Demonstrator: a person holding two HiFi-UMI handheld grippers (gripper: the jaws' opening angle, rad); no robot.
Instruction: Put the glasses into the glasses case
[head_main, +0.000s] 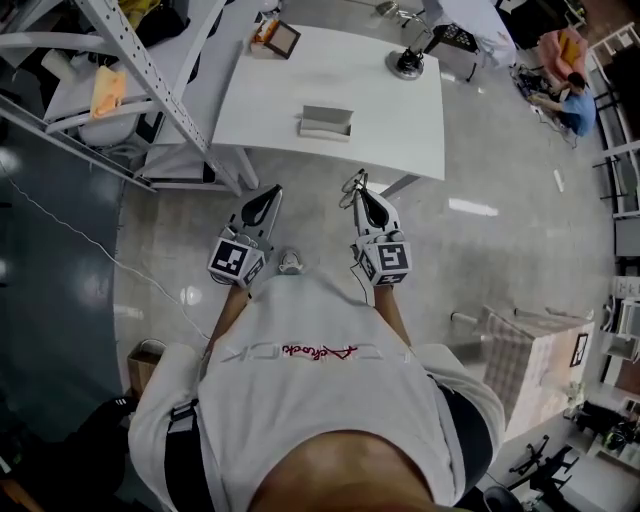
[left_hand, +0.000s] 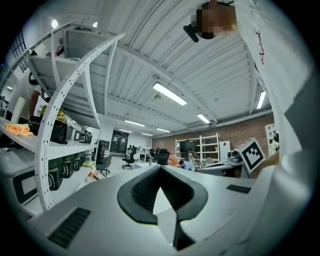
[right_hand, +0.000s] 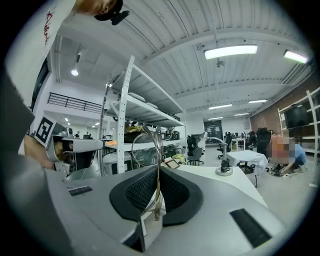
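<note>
Wire-rimmed glasses (right_hand: 157, 150) pinched in right claw (right_hand: 159, 171) | grey rectangular case (head_main: 326, 122)

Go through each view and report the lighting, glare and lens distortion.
Head view: even overhead light, glare patches on the glossy floor, white table nearly washed out. Left gripper view: strong fisheye bends the shelf rack, corners dark. Right gripper view: same fisheye and dark corners, ceiling lamp blown white, glasses in the jaws sharp.

The table (head_main: 400, 120) is white, glasses case (head_main: 325, 123) grey, glasses (right_hand: 158, 167) silver, 2 marker cubes (head_main: 236, 260) black-and-white.
</note>
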